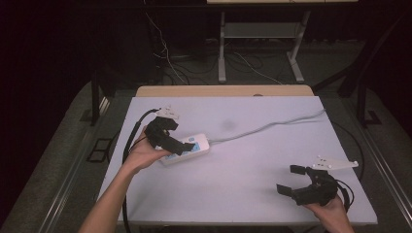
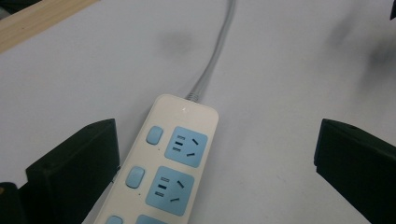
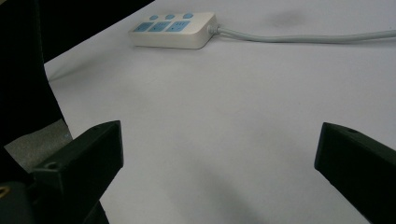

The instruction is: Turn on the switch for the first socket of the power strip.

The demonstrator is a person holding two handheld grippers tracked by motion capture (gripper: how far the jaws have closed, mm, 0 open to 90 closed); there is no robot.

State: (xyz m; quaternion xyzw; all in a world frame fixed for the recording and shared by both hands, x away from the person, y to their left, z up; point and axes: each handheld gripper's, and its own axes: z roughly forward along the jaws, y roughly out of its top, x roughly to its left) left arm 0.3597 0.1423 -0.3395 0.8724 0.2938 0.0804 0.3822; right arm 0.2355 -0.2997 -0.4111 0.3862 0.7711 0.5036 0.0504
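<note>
The power strip lay on the left half of the white worktop, its cream body angled so that the end with the grey cord pointed toward the far right; the cord ran across the surface and off the far right corner. In the left gripper view, blue sockets and blue switches showed along its top face. The left gripper hung over the strip's near end with its jaws spread wide, one jaw just beside the strip's long edge and the other well apart over bare surface, so nothing was pinched. The right gripper sat near the front right corner of the worktop, close to the near edge, jaws likewise spread and holding nothing. Between the two grippers stretched a broad bare stretch of white surface, and the strip stayed well in from the worktop's left and near edges. Beyond the far edge, a strip of wood bordered the worktop.
</note>
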